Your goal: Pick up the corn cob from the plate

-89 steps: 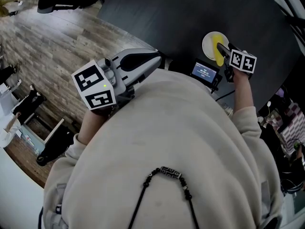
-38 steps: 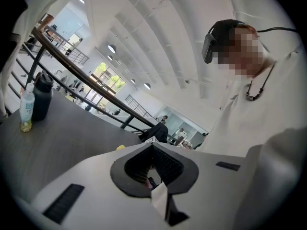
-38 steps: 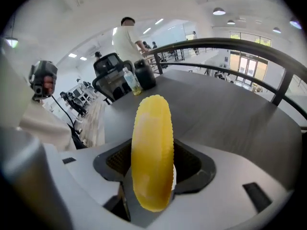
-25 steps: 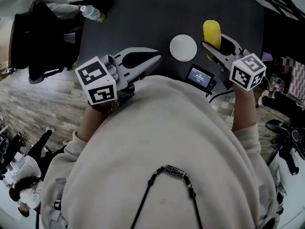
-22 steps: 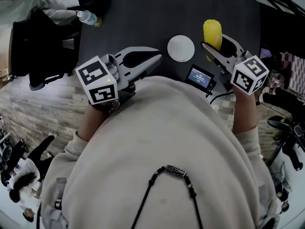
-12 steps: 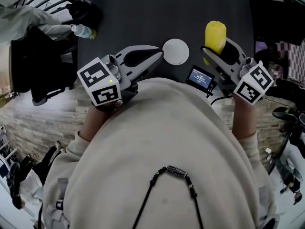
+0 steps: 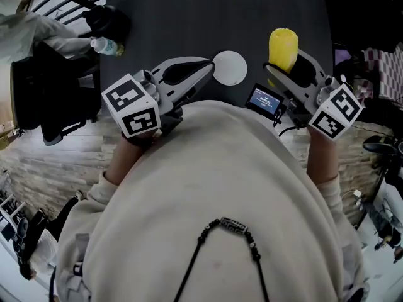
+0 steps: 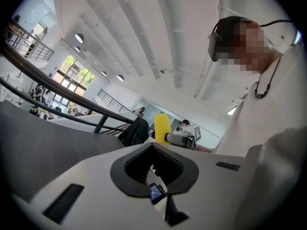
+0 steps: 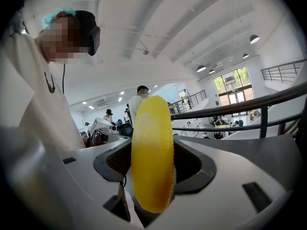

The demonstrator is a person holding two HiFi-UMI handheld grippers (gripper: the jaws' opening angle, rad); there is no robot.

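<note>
The yellow corn cob (image 7: 283,48) stands upright between the jaws of my right gripper (image 7: 284,67), which is shut on it above the black table's near edge. In the right gripper view the corn cob (image 9: 152,152) fills the gap of the right gripper (image 9: 152,145), with both pads pressing its sides. A small white plate (image 7: 230,68) lies bare on the table (image 7: 220,11). My left gripper (image 7: 210,68) is shut on nothing, its tips right beside the plate's left rim. From the left gripper (image 8: 153,148), the corn cob (image 8: 161,126) shows beyond the closed tips.
A small device with a lit screen (image 7: 264,98) sits at the table's near edge between the grippers. A water bottle (image 7: 104,44) and a black chair (image 7: 50,87) are at the table's left. Railings and several people show in the background.
The corn cob, on the plate at first, is now held off it in the right gripper, to the plate's right. In the last second the left gripper's tips closed in on the plate's rim.
</note>
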